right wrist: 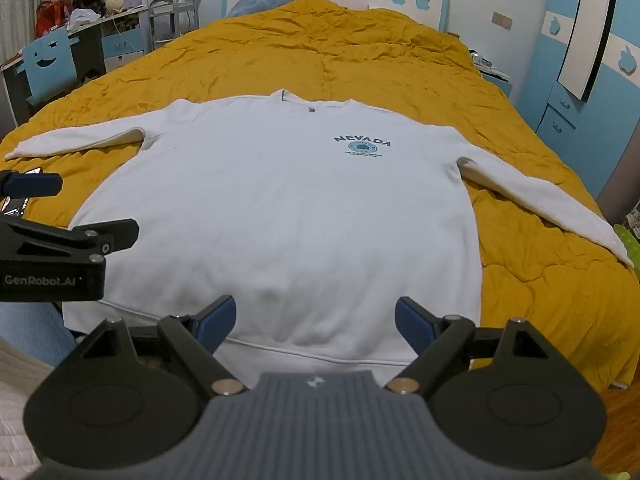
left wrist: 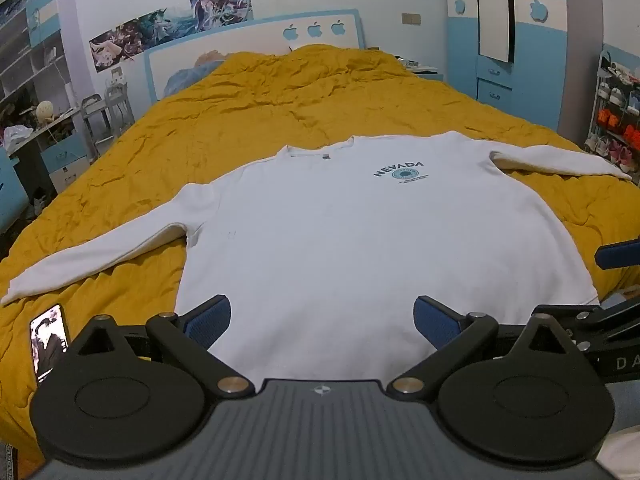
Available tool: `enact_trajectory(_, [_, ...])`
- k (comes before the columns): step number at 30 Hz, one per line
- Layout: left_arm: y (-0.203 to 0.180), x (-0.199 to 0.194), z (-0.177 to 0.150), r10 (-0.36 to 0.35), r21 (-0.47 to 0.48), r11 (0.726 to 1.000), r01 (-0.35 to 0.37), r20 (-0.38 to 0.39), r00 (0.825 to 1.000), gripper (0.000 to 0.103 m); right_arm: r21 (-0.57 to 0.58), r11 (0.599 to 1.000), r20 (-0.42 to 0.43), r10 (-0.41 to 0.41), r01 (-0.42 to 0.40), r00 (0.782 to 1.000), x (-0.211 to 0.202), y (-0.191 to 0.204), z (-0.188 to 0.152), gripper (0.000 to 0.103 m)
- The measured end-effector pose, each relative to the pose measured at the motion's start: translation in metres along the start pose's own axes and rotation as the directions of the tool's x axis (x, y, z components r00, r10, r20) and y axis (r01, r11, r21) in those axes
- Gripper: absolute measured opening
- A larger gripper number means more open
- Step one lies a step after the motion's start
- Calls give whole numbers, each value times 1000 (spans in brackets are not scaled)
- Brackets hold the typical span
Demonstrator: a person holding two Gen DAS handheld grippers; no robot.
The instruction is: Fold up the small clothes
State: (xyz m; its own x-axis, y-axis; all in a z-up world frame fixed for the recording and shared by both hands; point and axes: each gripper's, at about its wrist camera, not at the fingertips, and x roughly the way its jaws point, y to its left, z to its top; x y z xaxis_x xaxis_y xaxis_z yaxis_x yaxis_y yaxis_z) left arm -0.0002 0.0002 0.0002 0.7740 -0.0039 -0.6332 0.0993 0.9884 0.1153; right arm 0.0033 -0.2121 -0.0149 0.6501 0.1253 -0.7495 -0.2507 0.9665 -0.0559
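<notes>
A white long-sleeved sweatshirt with a blue NEVADA print lies flat and face up on the yellow bedspread, both sleeves spread out to the sides. It also shows in the right wrist view. My left gripper is open and empty, hovering over the hem near its left part. My right gripper is open and empty, over the hem near its right part. The left gripper also shows at the left edge of the right wrist view.
A phone with its screen lit lies on the bedspread left of the hem. A desk and shelves stand left of the bed, a blue wardrobe and a shoe rack right of it.
</notes>
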Motion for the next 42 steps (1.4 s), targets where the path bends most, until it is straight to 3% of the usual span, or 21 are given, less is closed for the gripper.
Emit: enact_trajectory(42, [1, 3, -2, -11, 4, 1000, 11, -13, 1000, 103, 5, 1000, -11, -2, 3, 1000, 5, 1, 1, 83])
